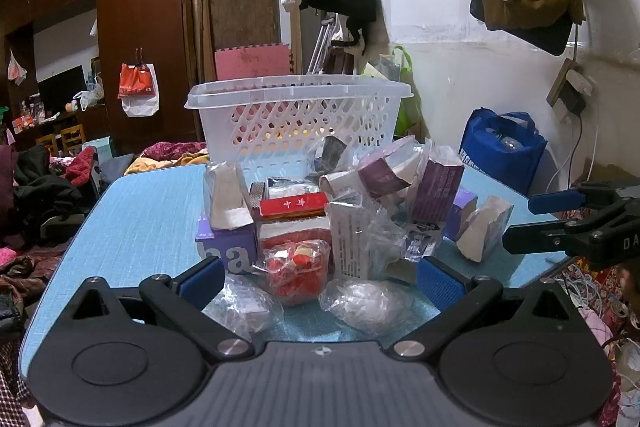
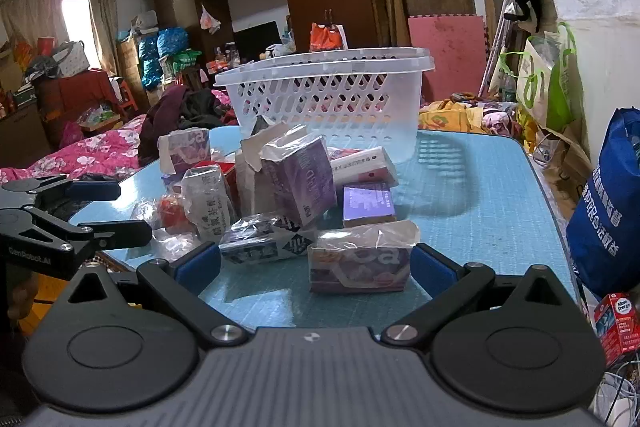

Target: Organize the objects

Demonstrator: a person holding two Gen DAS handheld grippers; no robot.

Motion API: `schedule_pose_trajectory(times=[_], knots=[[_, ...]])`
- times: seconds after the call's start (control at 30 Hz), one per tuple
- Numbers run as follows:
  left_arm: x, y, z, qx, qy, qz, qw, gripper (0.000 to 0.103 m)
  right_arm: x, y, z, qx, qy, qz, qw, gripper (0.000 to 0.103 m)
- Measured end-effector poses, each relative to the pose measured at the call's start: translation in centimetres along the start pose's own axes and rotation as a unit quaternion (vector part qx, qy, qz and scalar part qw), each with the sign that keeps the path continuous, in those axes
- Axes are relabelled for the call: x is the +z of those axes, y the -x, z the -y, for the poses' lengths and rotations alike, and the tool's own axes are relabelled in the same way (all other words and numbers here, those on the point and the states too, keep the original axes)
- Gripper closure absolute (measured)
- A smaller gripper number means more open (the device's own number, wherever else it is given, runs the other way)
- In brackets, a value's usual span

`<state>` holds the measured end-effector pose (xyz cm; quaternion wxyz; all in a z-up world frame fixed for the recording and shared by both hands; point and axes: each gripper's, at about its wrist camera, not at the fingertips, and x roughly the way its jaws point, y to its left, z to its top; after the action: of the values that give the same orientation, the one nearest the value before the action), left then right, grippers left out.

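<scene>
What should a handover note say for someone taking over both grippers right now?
Left gripper: open, empty, low at the near table edge facing the pile.
Right gripper: open, empty, with a wrapped purple box between its fingers, not clamped.
Things: boxes and plastic-wrapped packets heaped on the blue table, including a red box and a red-filled packet. The white basket stands behind the pile.
Done: nothing lifted; whether the basket holds anything cannot be told.
Left: seemingly the whole pile; the purple box looks like the easiest first grab.
</scene>
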<state>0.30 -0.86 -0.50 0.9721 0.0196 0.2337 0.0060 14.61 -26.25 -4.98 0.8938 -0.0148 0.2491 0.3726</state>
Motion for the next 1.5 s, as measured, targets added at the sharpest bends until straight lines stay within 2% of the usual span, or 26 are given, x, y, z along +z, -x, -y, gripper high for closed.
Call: schedule_pose_trajectory(times=[1.07,1.5], knots=[[-0.17,0.1,0.43,-0.003,-0.017,0.0,0.9999,0.0,-0.05,-0.06,-0.11,0.002,0.001,0.0,1.0,0.0],[-0.22,0.11,0.85,0.012,-0.033,0.006,0.9994,0.0,-0.03,-0.04,-0.07,0.002,0.001,0.0,1.0,0.0]])
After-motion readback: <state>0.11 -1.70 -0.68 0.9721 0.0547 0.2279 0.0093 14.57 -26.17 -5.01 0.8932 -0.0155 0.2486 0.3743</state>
